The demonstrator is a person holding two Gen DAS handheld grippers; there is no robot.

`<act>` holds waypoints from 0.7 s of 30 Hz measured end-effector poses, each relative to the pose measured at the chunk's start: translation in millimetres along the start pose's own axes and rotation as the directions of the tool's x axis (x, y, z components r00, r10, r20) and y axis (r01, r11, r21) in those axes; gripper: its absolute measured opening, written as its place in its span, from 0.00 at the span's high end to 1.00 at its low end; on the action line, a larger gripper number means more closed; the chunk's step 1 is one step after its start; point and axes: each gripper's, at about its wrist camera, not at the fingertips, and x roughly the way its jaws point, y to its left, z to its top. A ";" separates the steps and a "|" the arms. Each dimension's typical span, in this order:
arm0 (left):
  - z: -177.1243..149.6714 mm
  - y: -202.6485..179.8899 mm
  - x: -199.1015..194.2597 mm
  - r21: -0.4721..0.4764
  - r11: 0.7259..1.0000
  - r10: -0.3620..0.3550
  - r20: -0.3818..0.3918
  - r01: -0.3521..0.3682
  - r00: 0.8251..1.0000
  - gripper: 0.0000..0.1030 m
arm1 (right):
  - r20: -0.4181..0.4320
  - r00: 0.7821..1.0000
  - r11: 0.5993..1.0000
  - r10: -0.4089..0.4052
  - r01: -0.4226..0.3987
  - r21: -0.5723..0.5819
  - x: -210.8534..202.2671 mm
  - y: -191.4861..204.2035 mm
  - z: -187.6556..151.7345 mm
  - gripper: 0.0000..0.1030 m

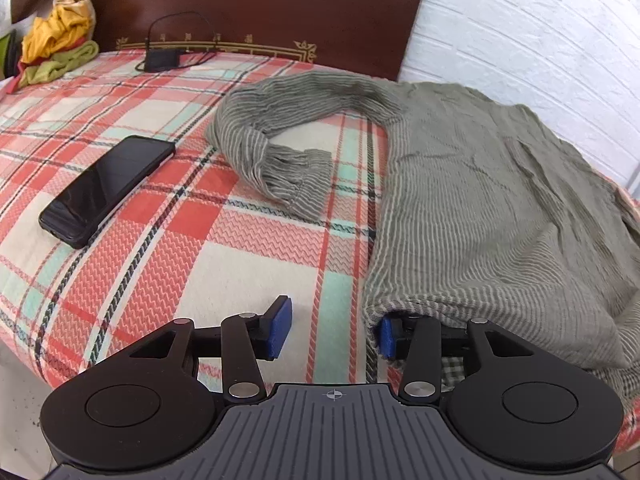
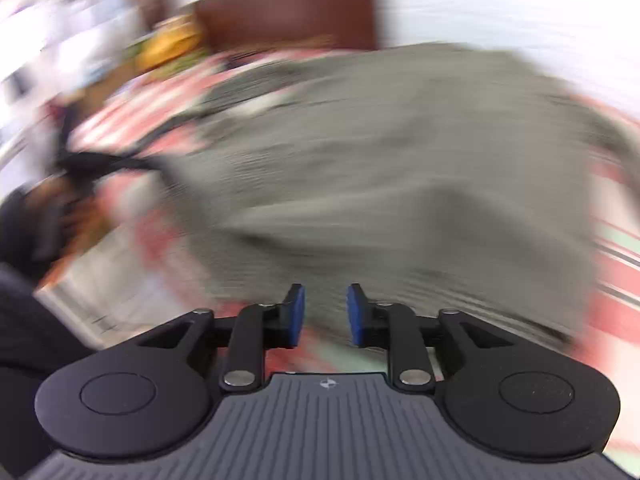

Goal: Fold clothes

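A grey-green striped sweater (image 1: pixel 480 200) lies spread on the plaid bedspread (image 1: pixel 180 240), with one sleeve (image 1: pixel 280 148) curled toward the middle. My left gripper (image 1: pixel 334 332) is open at the sweater's near hem. Its right finger (image 1: pixel 387 338) is tucked under the hem's edge, and its left finger (image 1: pixel 280 326) stands over bare bedspread. The right wrist view is smeared by motion. There the sweater (image 2: pixel 380 160) fills the middle, and my right gripper (image 2: pixel 326 316) is open just in front of its near edge. Nothing shows between its pads.
A black phone (image 1: pixel 108 190) lies on the bedspread to the left. A charger with its cable (image 1: pixel 160 58) sits by the brown headboard (image 1: pixel 256 12). Yellow and green clothes (image 1: pixel 56 48) are piled at the far left corner. A white brick wall (image 1: pixel 540 60) borders the right.
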 end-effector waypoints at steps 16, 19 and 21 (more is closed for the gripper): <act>-1.8 -10.2 -4.1 0.003 0.999 0.039 -0.002 -0.039 0.999 0.43 | 0.097 0.845 0.770 -0.526 0.522 -0.367 32.7 -9.9 -28.0 0.65; -1.0 -9.7 -4.2 0.005 0.999 0.049 0.001 -0.049 0.999 0.43 | 0.103 0.848 0.812 -0.521 0.529 -0.248 14.9 -19.8 -24.8 0.97; -1.2 -8.7 -4.9 0.007 0.998 0.055 0.003 -0.055 0.998 0.43 | 0.109 0.855 0.844 -0.507 0.518 -0.141 -3.2 -29.0 -23.7 0.97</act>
